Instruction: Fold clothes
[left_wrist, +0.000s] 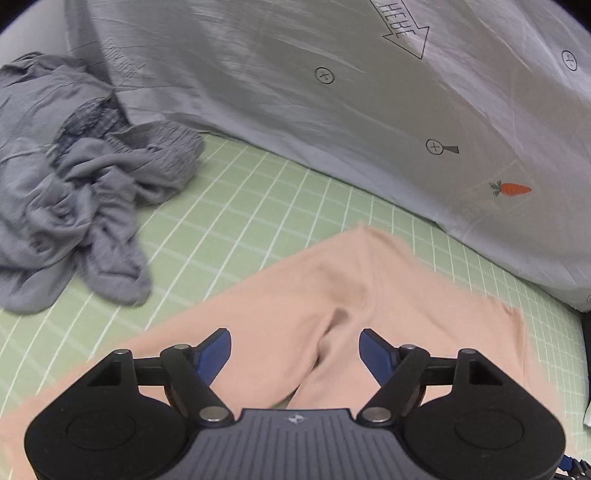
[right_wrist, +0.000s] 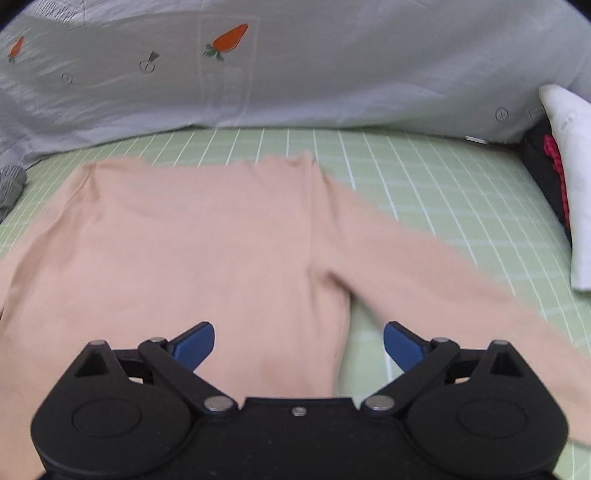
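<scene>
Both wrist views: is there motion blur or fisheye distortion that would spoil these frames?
Left wrist view: the peach garment has smeared edges and the grey clothes pile is soft, while the fingers stay sharp. Right wrist view: the garment's edges are blurred too. Both views: the green checked sheet has bowed lines and the corners are dark.

Plenty of bare green sheet (left_wrist: 236, 206) between the peach trousers (left_wrist: 332, 295) and the crumpled grey heap (left_wrist: 74, 177) on the left, so easy passage there. Blocked along the far side by the big pale duvet (left_wrist: 295, 92), running wall to wall. From the right wrist view, open sheet (right_wrist: 424, 177) right of the trousers (right_wrist: 184, 240), then a white pillow (right_wrist: 569, 166) and something dark with red trim (right_wrist: 546, 177) closing off that edge. Narrow strip of sheet showing between the two trouser legs. Grey heap (right_wrist: 11, 184) just poking in at far left, close to the waistband corner.
</scene>
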